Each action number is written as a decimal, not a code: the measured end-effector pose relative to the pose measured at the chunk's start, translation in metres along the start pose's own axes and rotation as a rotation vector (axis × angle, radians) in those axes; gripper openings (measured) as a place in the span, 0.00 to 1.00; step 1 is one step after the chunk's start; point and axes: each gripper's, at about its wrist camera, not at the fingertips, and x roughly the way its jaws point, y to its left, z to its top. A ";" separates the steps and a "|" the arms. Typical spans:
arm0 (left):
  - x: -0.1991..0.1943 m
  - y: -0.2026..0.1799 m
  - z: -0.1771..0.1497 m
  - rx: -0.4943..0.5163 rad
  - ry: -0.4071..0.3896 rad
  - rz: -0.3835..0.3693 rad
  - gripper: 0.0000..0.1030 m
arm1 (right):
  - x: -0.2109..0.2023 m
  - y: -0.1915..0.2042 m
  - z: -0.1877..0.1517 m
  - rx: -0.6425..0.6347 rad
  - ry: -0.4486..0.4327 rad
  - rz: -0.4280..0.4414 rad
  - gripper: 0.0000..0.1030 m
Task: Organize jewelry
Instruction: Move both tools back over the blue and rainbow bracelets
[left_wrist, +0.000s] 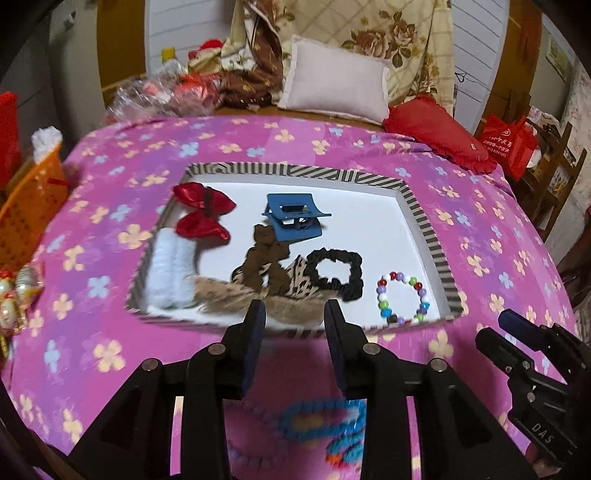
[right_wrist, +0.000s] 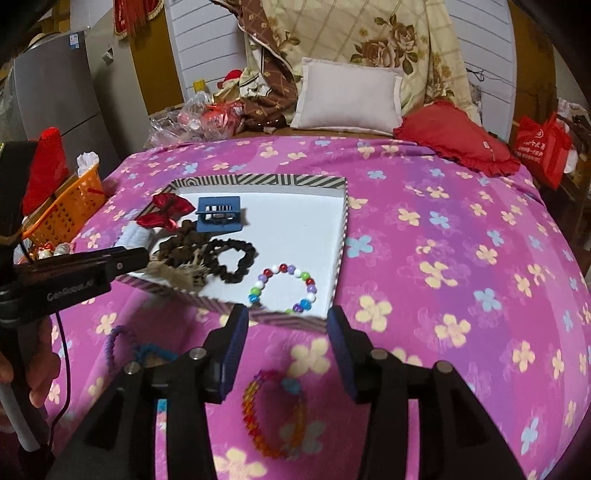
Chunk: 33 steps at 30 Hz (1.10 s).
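Between the parted fingers of the right gripper nothing is held; its jaws stand wide apart above the pink flowered bedspread, just short of the near edge of the striped-rim tray. Directly below it an orange-and-pink beaded bracelet lies on the bedspread, outside the tray. The left gripper is likewise spread open and empty, hovering at the tray's near rim, over a blue knitted hair tie on the cover.

Inside the tray, the multicoloured bead bracelet lies in the near right corner. Beside it is a black scrunchie, touching a leopard-print scrunchie and a brown scrunchie. A blue claw clip stands behind these. A red bow and a white fluffy tie occupy the left side. A tan furry piece lies along the near edge.

An orange basket stands left of the bed.
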 end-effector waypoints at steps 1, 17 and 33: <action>-0.007 -0.001 -0.004 0.011 -0.014 0.017 0.26 | -0.003 0.002 -0.003 0.003 -0.004 0.002 0.45; -0.064 0.000 -0.059 0.023 -0.084 0.073 0.26 | -0.054 0.022 -0.045 0.014 -0.033 -0.022 0.59; -0.088 0.004 -0.088 0.017 -0.110 0.105 0.26 | -0.071 0.038 -0.066 0.016 -0.026 -0.002 0.63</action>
